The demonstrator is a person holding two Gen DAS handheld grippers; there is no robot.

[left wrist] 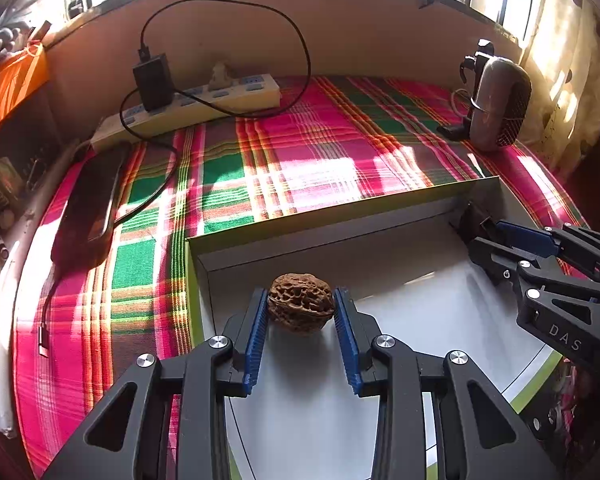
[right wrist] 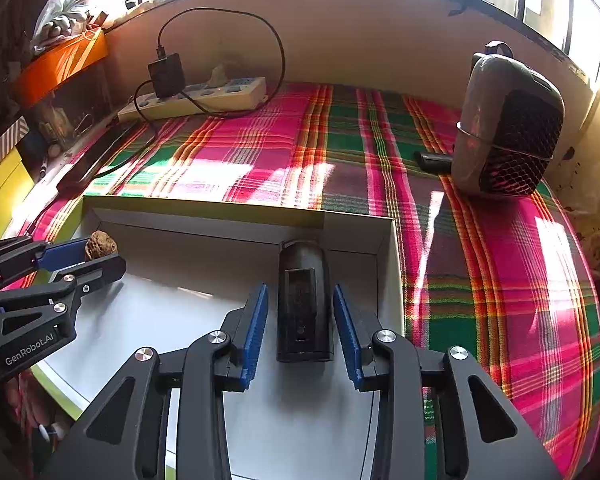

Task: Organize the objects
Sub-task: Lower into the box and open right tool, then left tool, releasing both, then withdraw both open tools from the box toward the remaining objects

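Left gripper (left wrist: 301,304) clenched on a wrinkled brown walnut (left wrist: 301,302) above the shallow white cardboard box (left wrist: 400,216), right gripper (right wrist: 300,304) released, ribbed blue pads either side of a boxy black device (right wrist: 304,300) lying in the box, bright plaid woven cloth (left wrist: 260,160) beneath.

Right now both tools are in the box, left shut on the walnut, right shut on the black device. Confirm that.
Not quite. The right tool is open: the right wrist view shows gaps between its pads and the black device. Both are in the box, the left tool shut on the walnut.
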